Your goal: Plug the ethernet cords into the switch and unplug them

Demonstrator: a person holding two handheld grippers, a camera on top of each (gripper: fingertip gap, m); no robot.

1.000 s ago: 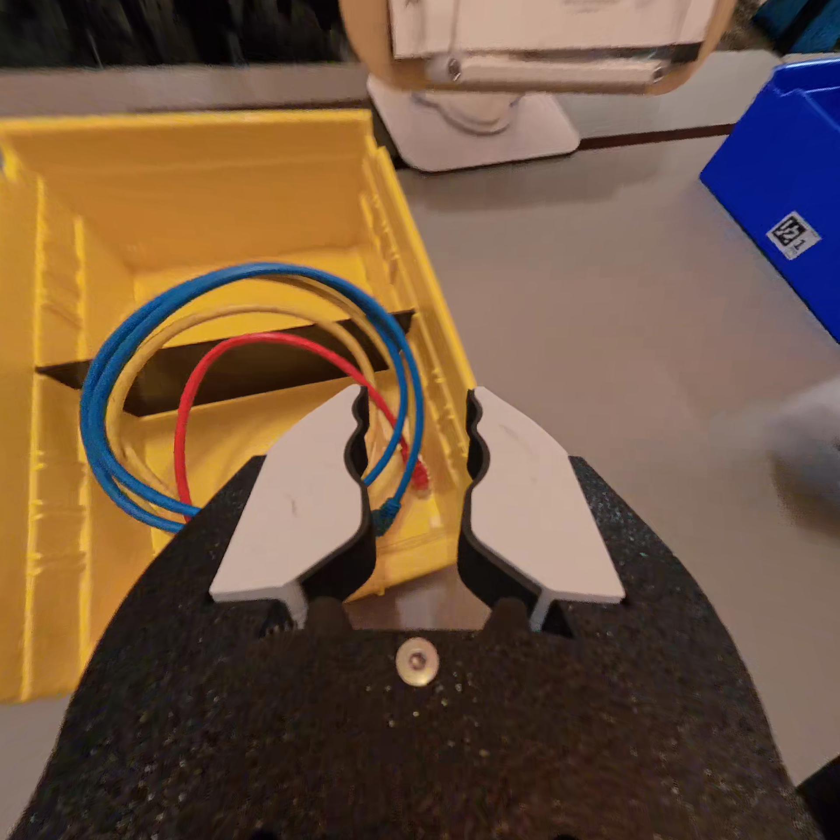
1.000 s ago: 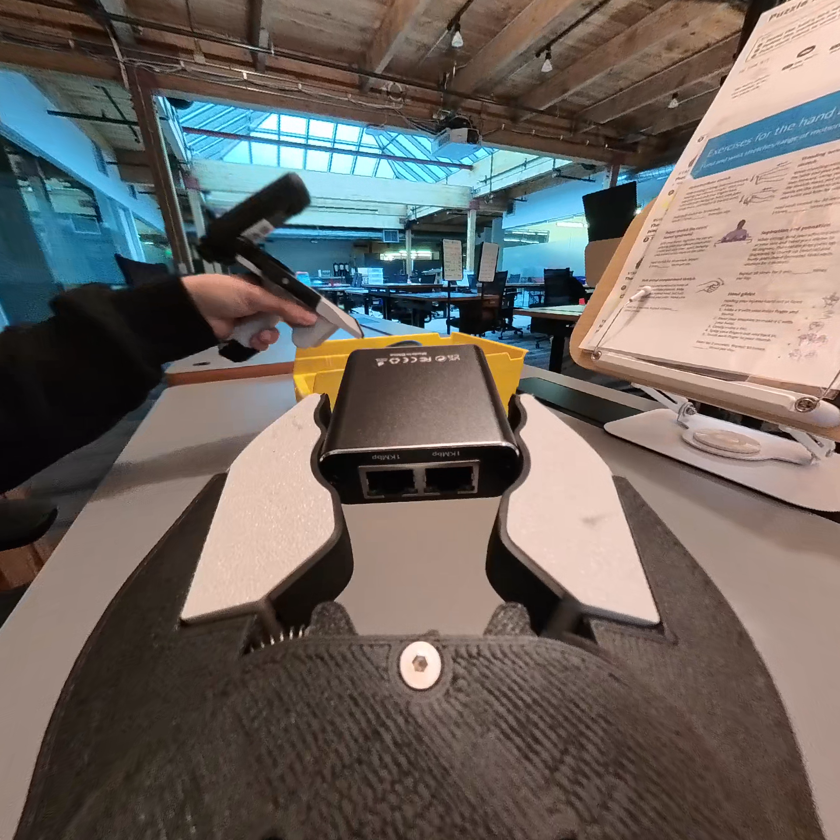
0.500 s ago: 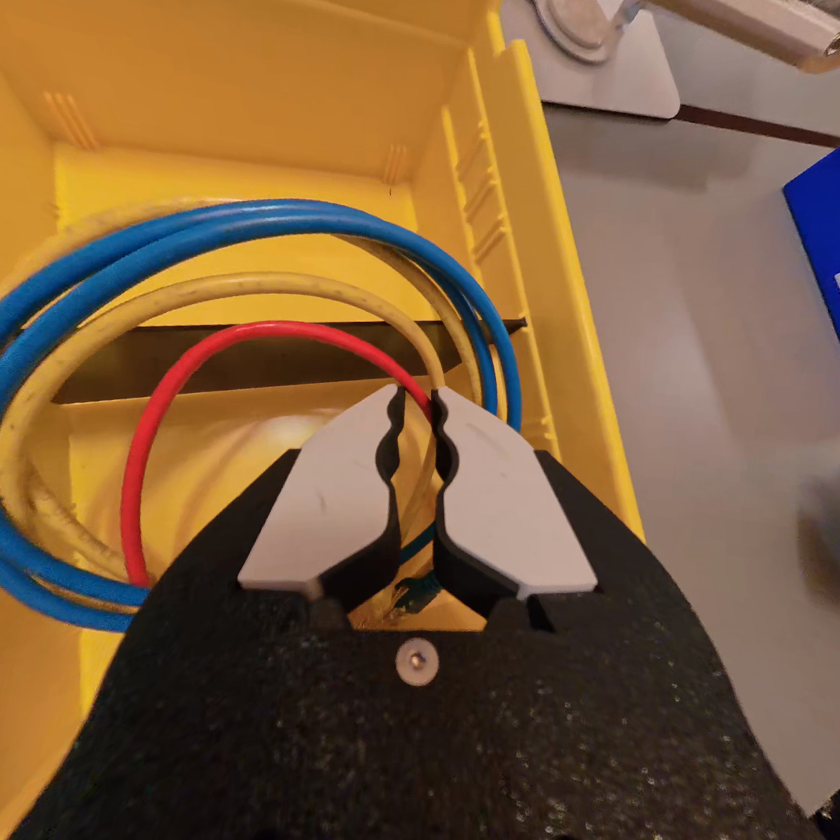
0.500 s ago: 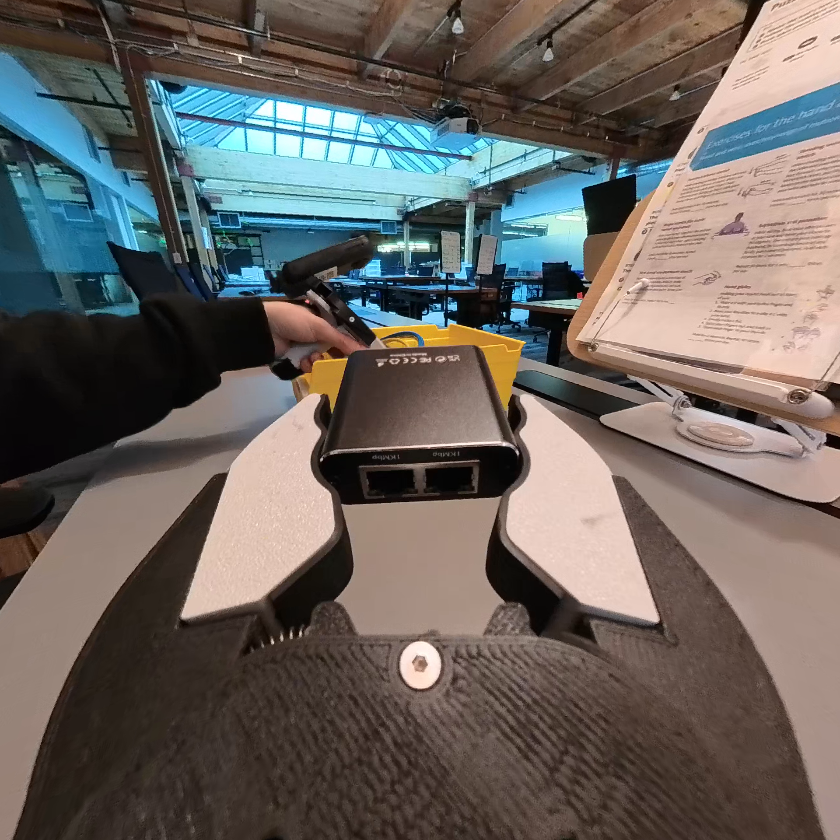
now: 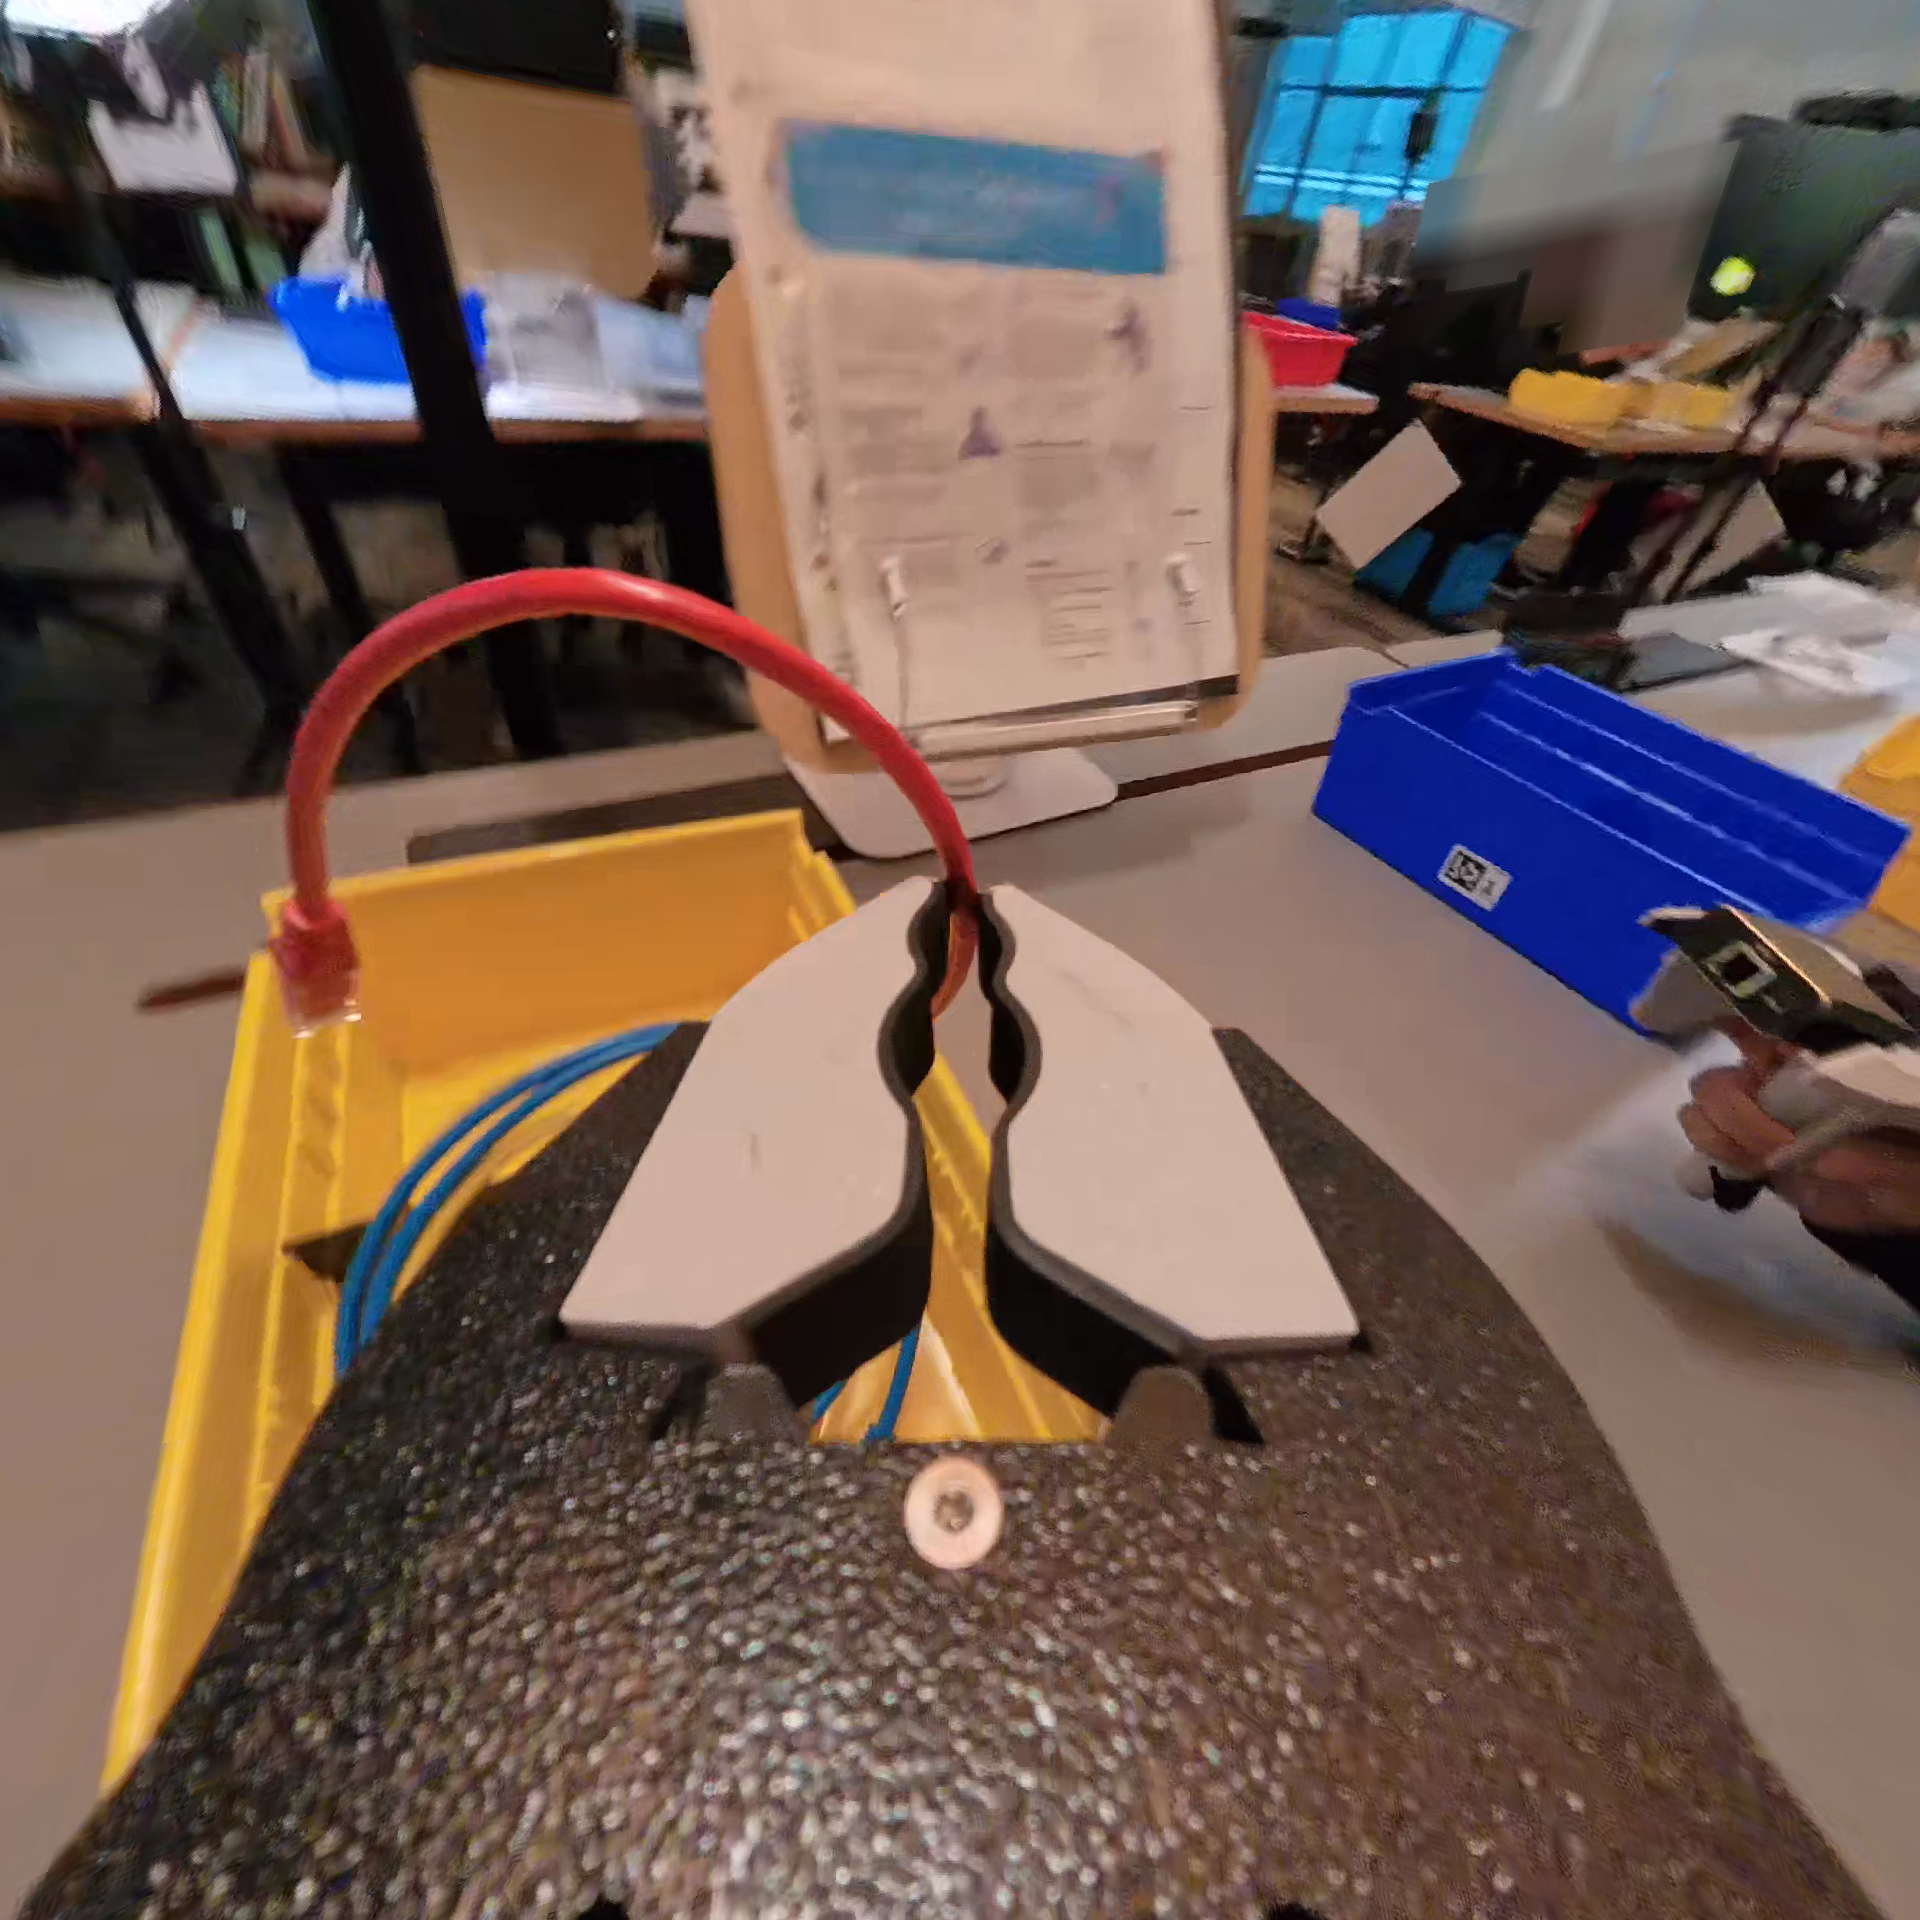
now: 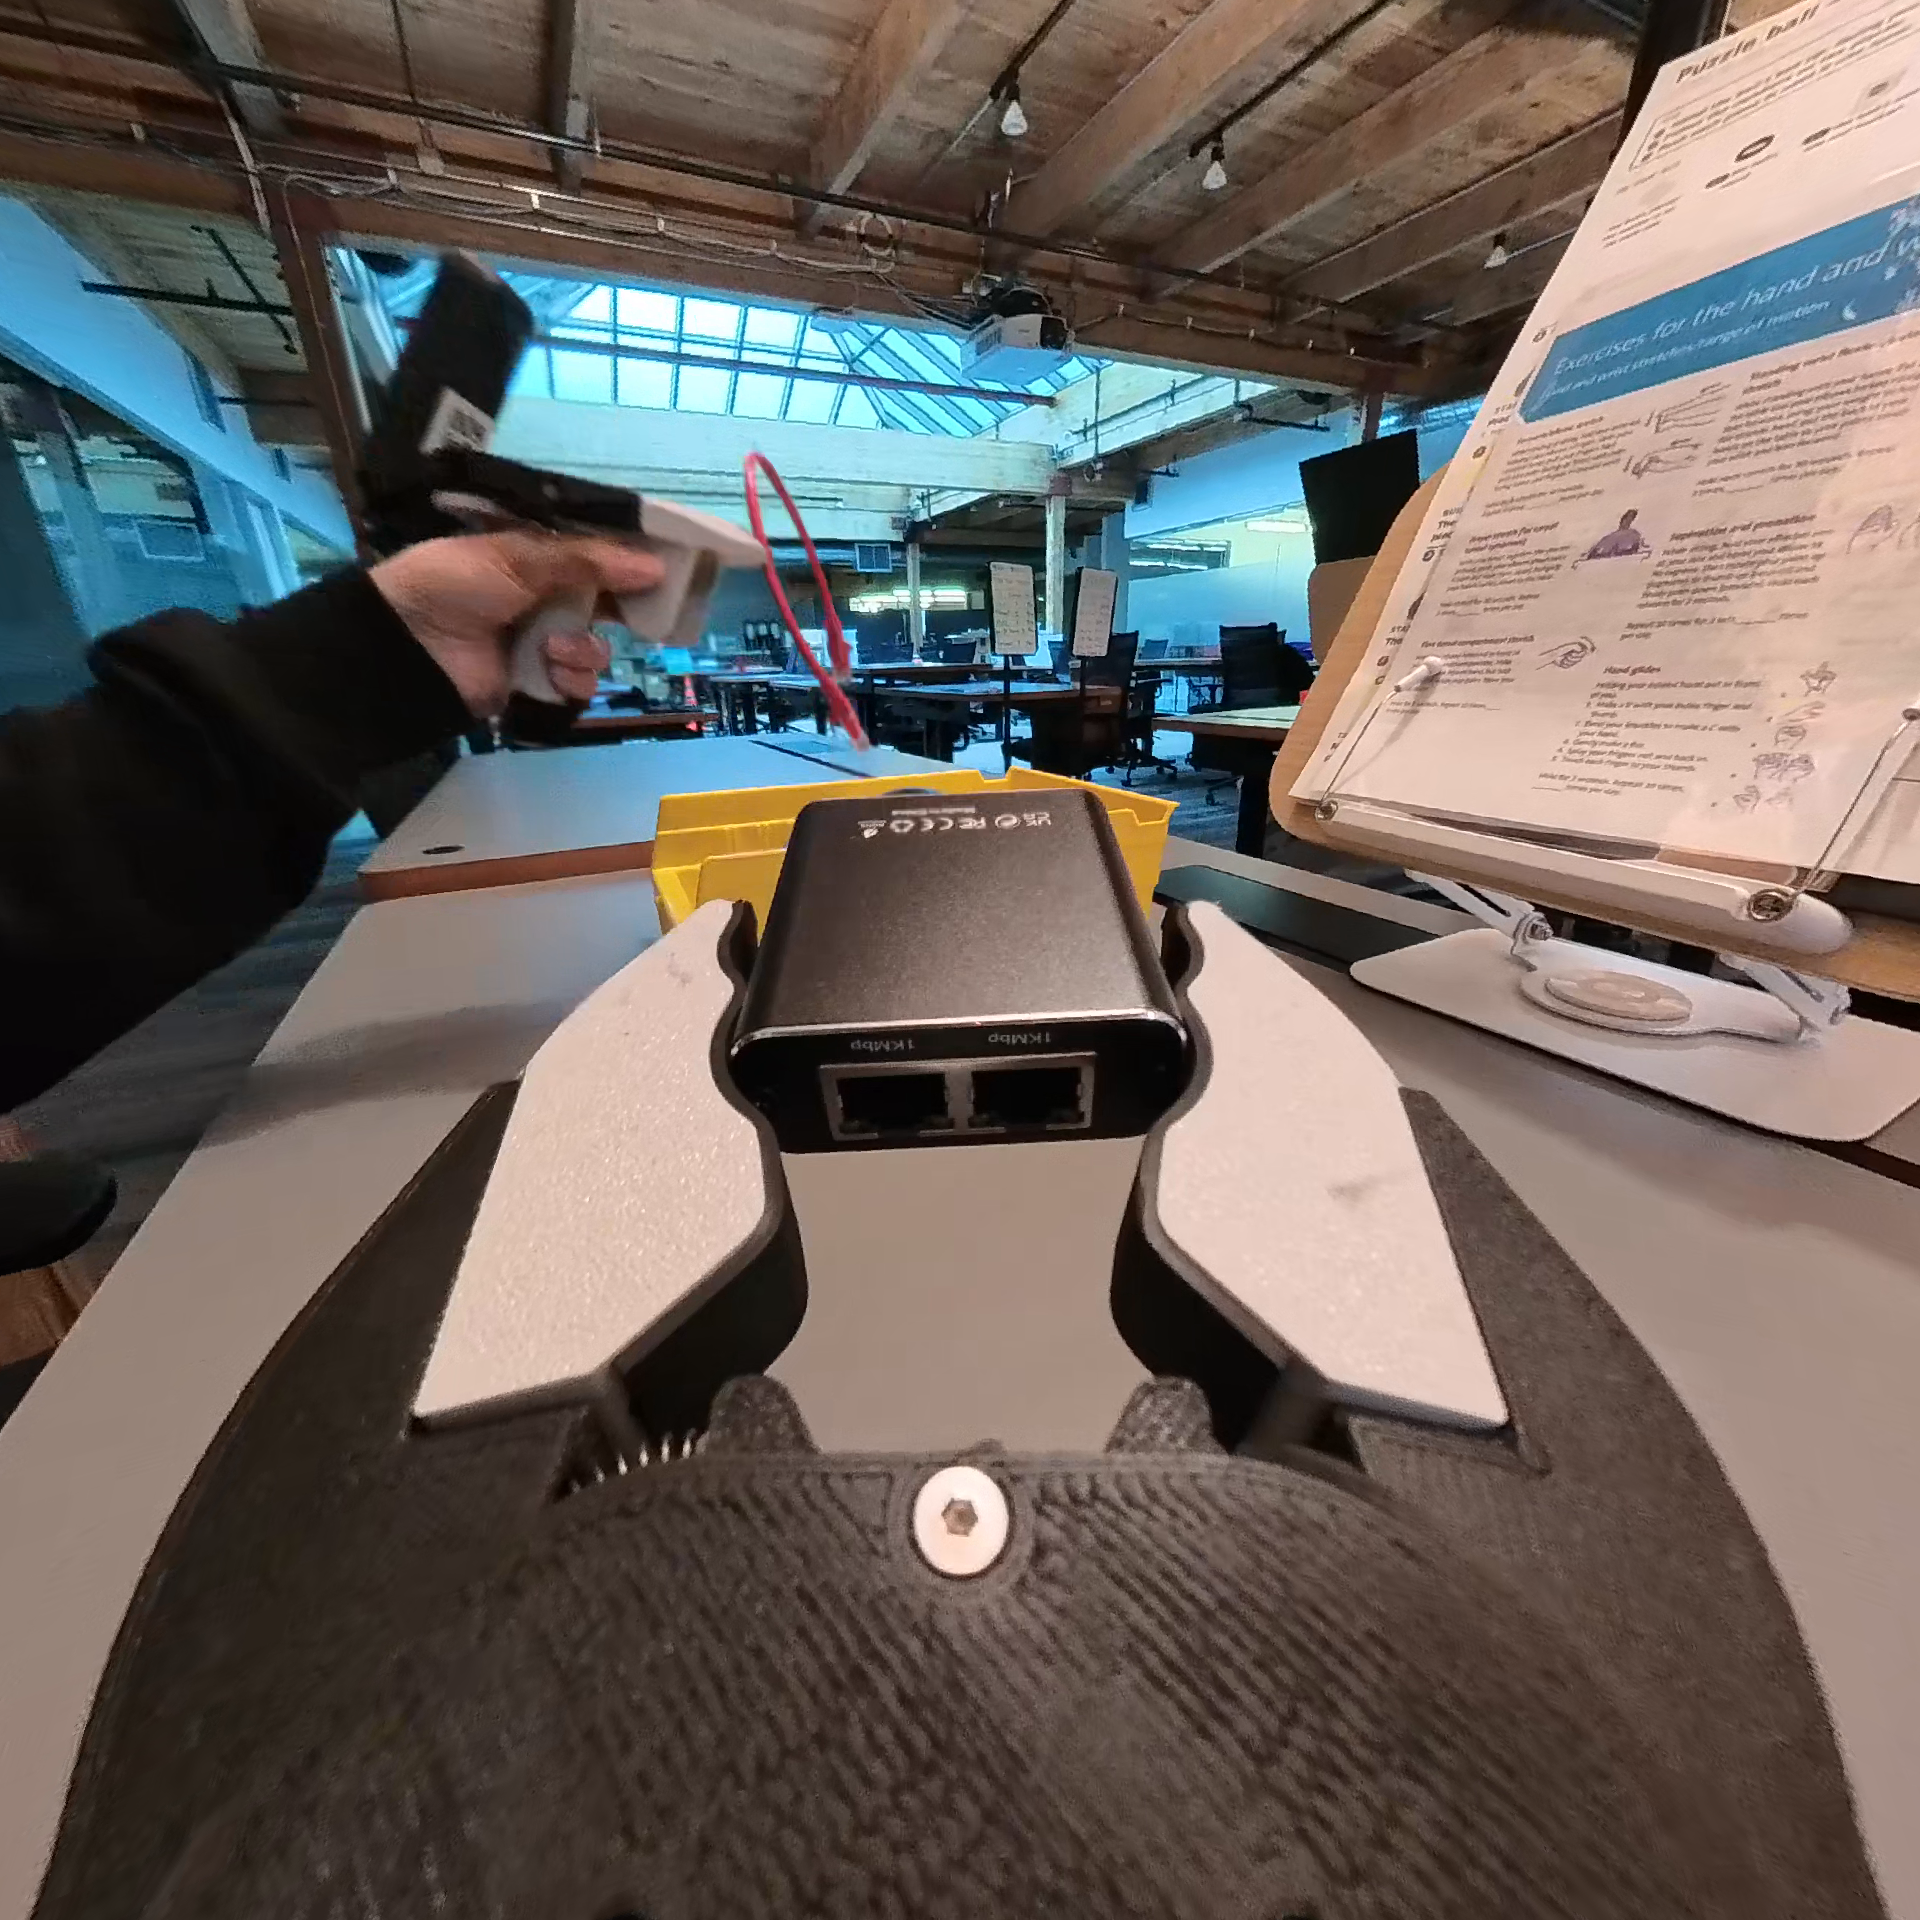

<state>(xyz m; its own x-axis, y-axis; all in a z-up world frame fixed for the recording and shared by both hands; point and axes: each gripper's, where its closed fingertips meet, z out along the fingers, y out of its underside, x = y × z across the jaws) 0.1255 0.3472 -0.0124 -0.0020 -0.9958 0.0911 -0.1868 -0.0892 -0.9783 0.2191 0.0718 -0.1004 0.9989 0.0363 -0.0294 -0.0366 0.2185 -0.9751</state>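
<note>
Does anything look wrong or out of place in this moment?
Nothing is damaged. The left gripper pinches the red cord mid-length, so its plug dangles away from the switch.

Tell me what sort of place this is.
Probably a shared loft workshop or lab: exposed wooden ceiling beams, rows of long worktables behind, and plastic blue parts bin on the grey table.
</note>
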